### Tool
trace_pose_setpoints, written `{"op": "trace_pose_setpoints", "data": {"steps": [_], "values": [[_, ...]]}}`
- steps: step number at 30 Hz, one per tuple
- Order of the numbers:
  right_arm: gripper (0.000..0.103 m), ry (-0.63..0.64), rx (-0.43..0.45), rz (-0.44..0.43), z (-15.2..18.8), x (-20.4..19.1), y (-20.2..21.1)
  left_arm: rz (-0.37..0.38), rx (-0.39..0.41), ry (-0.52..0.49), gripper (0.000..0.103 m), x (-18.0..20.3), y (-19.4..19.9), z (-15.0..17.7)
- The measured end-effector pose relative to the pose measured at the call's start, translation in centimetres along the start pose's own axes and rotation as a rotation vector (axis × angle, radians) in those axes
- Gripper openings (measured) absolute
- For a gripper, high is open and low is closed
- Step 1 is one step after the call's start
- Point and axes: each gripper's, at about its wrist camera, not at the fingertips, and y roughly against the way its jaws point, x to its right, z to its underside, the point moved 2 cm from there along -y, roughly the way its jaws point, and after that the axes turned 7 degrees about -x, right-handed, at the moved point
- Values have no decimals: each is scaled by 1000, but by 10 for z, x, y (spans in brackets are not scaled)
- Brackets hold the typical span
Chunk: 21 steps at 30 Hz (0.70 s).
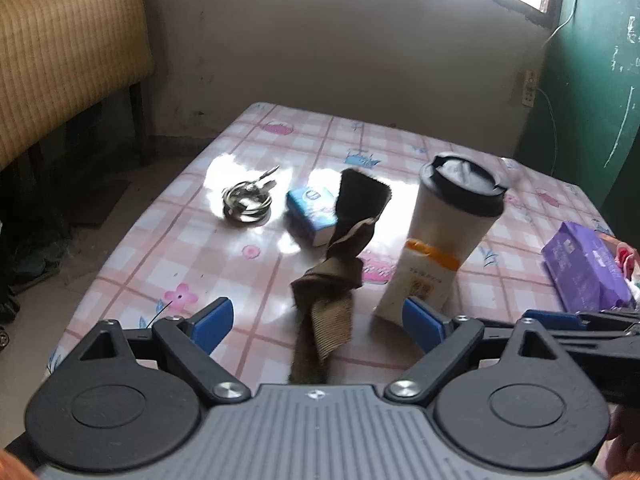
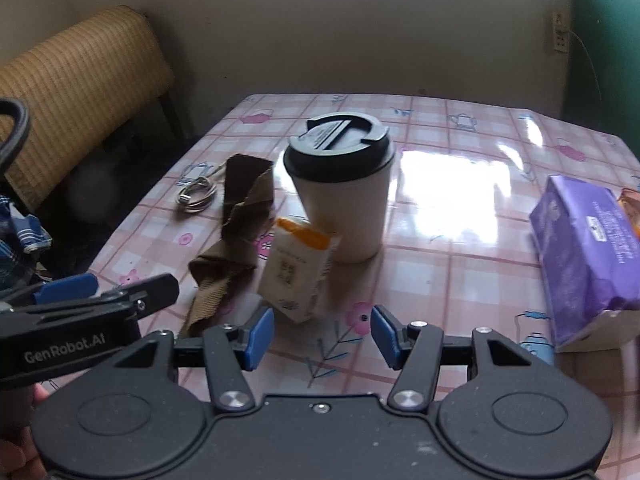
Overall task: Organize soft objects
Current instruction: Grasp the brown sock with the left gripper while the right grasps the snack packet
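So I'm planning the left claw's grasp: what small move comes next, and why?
Probably ease the left claw forward and down over the brown cloth. Its jaws stand open and empty, with the twisted cloth lying on the table between them.

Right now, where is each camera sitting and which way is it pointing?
Left wrist: rides the open left gripper, facing across the table toward the far wall; brown cloth straight ahead, right gripper's fingers entering at right.
Right wrist: rides the open right gripper, same heading, further right; white packet and cup ahead, left gripper at left.
Shared: cloth, cup, packet, coiled cable, purple pack.
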Motion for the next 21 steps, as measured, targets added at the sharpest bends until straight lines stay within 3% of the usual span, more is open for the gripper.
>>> {"op": "trace_pose_setpoints", "data": {"steps": [7, 21], "values": [[69, -50, 0, -3, 8, 9, -8, -3, -28, 61, 94, -23, -25, 0], [69, -89, -15, -8, 11, 24, -21, 20, -32, -106, 94, 11, -104, -28]]}}
